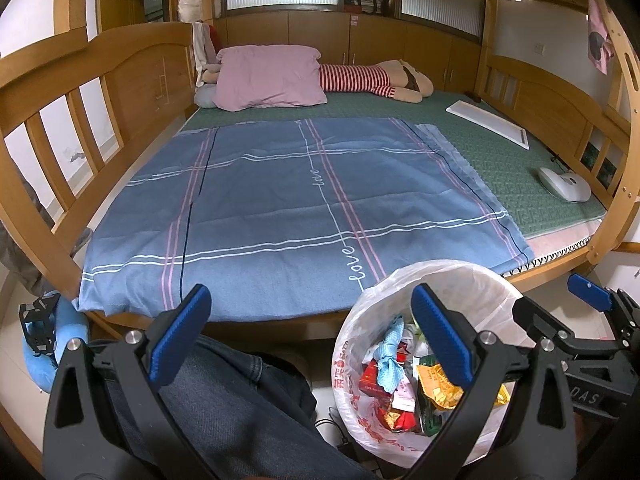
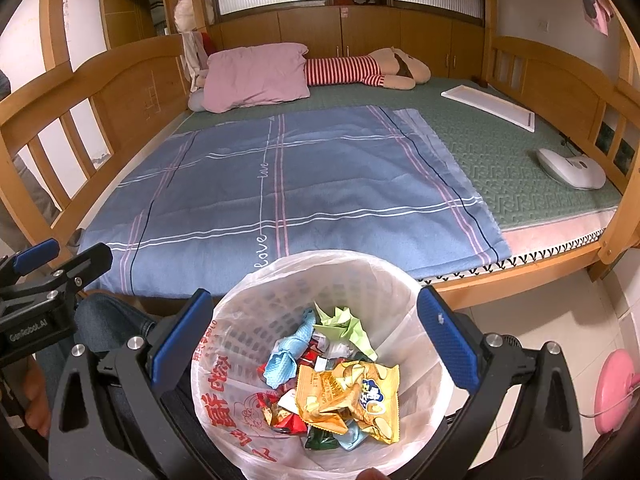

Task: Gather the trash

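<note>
A white bin lined with a clear plastic bag (image 2: 400, 280) stands on the floor by the bed's front edge, and shows in the left wrist view too (image 1: 492, 280). It holds several wrappers, among them a yellow snack bag (image 2: 352, 396), a blue crumpled piece (image 2: 288, 352) and a green paper (image 2: 348, 324). My right gripper (image 2: 316, 336) is open and empty, right above the bin. My left gripper (image 1: 316, 332) is open and empty, over the bin's left rim and a leg in jeans. The right gripper shows in the left wrist view (image 1: 556, 308).
A wooden bunk bed (image 1: 132, 76) carries a blue plaid blanket (image 1: 280, 208), a pink pillow (image 1: 268, 76), a striped plush toy (image 1: 380, 78), a white board (image 1: 488, 124) and a white device (image 1: 564, 184). A pink round object (image 2: 612, 392) lies on the floor at the right.
</note>
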`<state>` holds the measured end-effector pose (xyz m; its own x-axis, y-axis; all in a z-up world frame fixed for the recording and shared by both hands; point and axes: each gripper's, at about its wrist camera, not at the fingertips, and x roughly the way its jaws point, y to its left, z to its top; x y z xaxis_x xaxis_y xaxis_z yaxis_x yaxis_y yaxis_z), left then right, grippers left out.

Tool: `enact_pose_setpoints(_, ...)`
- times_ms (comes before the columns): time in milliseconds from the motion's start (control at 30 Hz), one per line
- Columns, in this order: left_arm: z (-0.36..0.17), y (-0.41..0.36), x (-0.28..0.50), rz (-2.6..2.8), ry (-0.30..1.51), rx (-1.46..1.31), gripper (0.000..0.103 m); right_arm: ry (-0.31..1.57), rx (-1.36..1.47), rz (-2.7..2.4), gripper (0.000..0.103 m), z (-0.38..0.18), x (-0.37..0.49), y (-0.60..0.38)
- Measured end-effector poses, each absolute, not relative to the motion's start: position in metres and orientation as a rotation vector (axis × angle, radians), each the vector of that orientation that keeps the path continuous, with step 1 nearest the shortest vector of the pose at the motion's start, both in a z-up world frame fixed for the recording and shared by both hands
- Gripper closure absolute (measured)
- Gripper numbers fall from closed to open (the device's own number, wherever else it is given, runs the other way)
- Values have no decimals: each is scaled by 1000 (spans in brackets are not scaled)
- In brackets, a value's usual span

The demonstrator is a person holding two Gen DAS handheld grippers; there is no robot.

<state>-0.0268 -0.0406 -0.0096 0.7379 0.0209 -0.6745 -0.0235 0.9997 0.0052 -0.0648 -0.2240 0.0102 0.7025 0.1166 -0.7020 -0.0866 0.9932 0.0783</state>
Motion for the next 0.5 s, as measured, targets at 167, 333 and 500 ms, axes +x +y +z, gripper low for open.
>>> enact_pose_setpoints(167,-9,-38,-28,19,733,-5,3,785,42,112,3,10,-64,-224)
enact_pose_setpoints(333,-12,-39,-25,8,754,-9,3,787,48,111,3,9,-65,-225)
enact_pose_setpoints(500,-16,-37,-21,16,769,1,3,787,67,107,3,9,-64,-227)
